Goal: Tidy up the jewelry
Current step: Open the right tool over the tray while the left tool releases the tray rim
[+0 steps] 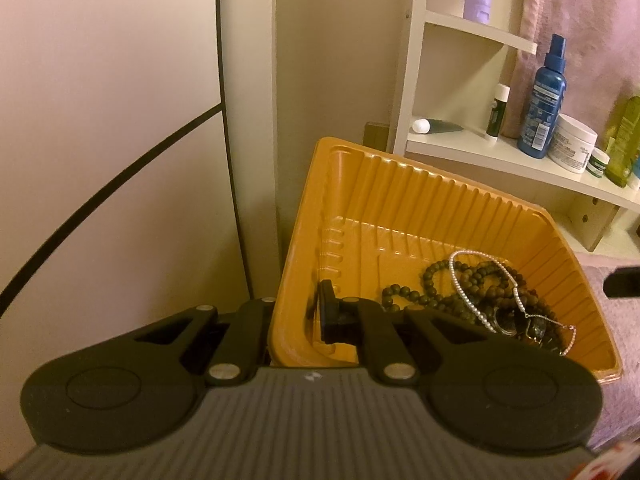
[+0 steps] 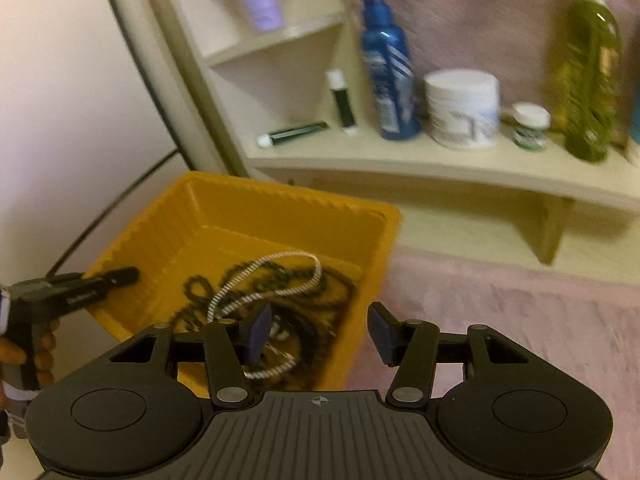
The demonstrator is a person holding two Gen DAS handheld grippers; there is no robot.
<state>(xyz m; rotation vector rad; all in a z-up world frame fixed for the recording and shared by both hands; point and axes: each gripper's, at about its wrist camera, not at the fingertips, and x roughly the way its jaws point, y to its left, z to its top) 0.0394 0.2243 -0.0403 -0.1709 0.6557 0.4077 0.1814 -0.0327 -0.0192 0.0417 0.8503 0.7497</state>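
Several strings of jewelry already lie heaped in the yellow tray (image 1: 404,200): dark bead necklaces (image 1: 452,284), a pearl strand (image 1: 476,280) and a thin chain (image 1: 548,316), all tangled toward the tray's near right corner. Gathering appears largely done; untangling and laying the pieces apart seems still ahead, and no other jewelry shows outside the tray. The left tongs (image 1: 316,312) are pressed together on the tray's left wall, steadying it. The right tongs (image 2: 320,332) stand spread over the tray's right rim with nothing between them. The tray sits on a pink fuzzy cloth (image 2: 520,312), close to a pale wall. Behind it a cream shelf (image 2: 440,164) carries a blue spray bottle (image 2: 388,76), a white jar (image 2: 460,108) and a green bottle (image 2: 592,80).
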